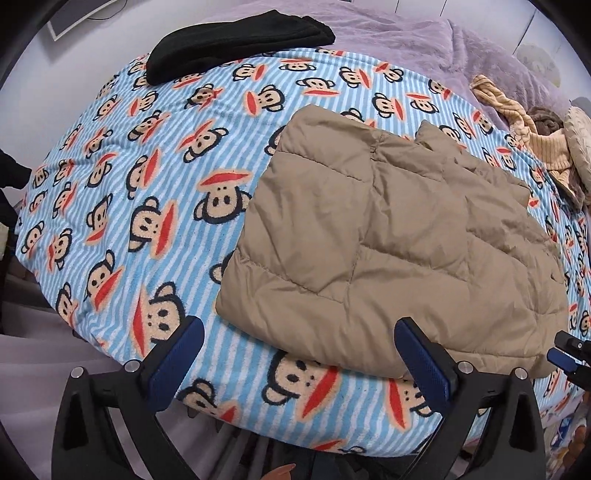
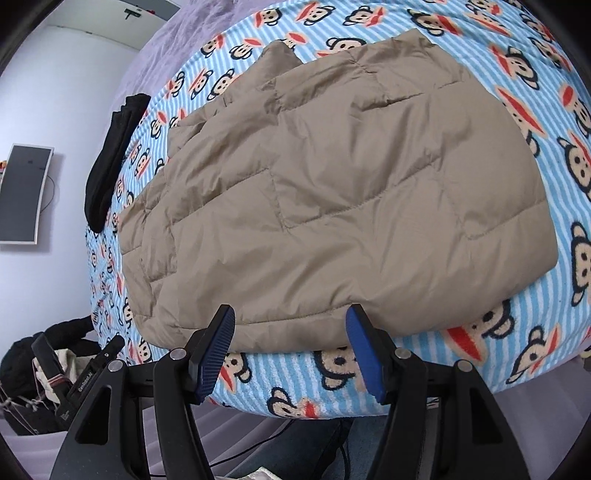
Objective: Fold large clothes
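- Left gripper (image 1: 299, 341): nearest in its own view, jaws wide apart, nothing between them; it hangs over the blanket's near edge, off the jacket's near-left corner.
- Right gripper (image 2: 290, 325): jaws apart, empty; tips sit over the jacket's near hem, and whether they touch it cannot be told.
- Jacket (image 1: 399, 236): tan, quilted, puffy. Lies flat on the blanket as a compact, roughly rectangular bundle, several layers thick along one side. No sleeve trails out.
- Blanket (image 1: 155, 177): blue-striped, monkey print, covers the bed under the jacket.
- Black garment (image 1: 240, 40): folded, set at the blanket's far edge, well apart from the jacket.
- Purple cover (image 1: 424, 33): beyond the blanket, at the bed's far end.
- Loose pile (image 1: 546, 144): cream and brown clothes, unfolded, at the far side of the bed.
- Progress, as judged: the jacket looks folded and released; the black garment looks done too. The loose pile likely remains to be folded.
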Tool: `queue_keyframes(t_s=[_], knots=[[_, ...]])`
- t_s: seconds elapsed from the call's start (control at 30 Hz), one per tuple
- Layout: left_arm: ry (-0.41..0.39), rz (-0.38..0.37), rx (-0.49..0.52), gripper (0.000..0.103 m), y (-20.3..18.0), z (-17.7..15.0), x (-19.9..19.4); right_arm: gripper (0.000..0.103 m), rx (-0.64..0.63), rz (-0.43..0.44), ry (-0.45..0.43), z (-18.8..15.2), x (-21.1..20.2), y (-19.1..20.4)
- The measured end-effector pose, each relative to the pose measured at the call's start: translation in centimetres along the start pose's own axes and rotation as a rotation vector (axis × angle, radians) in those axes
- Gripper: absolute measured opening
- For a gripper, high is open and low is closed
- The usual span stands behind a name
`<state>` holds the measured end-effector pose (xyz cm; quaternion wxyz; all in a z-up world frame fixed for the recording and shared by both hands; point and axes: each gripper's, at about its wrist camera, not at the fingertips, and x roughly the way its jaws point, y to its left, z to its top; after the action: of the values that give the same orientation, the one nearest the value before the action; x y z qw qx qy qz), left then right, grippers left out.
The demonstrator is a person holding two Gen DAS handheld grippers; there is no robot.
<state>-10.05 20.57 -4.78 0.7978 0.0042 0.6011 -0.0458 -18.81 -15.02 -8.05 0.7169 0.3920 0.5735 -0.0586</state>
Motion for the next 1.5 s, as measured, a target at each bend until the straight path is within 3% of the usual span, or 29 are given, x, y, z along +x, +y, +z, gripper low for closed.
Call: queue_keyframes(t_s=[0.1, 0.13, 0.2, 0.47, 0.73, 1.03, 1.33, 1.43, 1.5], knots=[[0.003, 0.010, -0.012, 0.103, -0.7, 0.2, -0.1, 0.067, -0.024, 0.007, 0.016, 0.9, 0.1, 0.5], [0.003, 0.015, -0.012, 0.103, -1.0, 0.3, -0.3, 0.070, -0.032, 0.010, 0.019, 1.1, 0.0, 0.6], [0.000, 0.025, -0.008, 0.103, -1.5, 0.2, -0.3, 0.087, -0.050, 0.018, 0.023, 1.6, 0.0, 0.8], [0.018, 0.009, 0.029, 0.103, -2.4, 0.7, 0.7, 0.088, -0.100, 0.025, 0.044, 2.9, 0.3, 1.6], [0.062, 0.011, 0.090, 0.103, -0.4, 3.4, 4.2, 0.089, -0.078, -0.007, 0.041, 2.6, 2.1, 3.7], [0.133, -0.052, 0.125, 0.103, 2.7, 6.4, 8.0, 0.089, -0.028, -0.032, 0.034, 2.4, 5.3, 7.3], [0.127, -0.102, 0.185, 0.103, 3.4, 8.4, 9.8, 0.089, 0.012, -0.106, 0.012, 3.5, 7.7, 9.1], [0.099, -0.145, 0.194, 0.103, 4.3, 10.0, 10.3, 0.089, 0.008, -0.126, 0.003, 3.7, 8.0, 9.4], [0.096, -0.216, 0.203, 0.103, 5.0, 11.2, 10.8, 0.089, 0.005, -0.134, -0.007, 3.7, 8.1, 9.5]])
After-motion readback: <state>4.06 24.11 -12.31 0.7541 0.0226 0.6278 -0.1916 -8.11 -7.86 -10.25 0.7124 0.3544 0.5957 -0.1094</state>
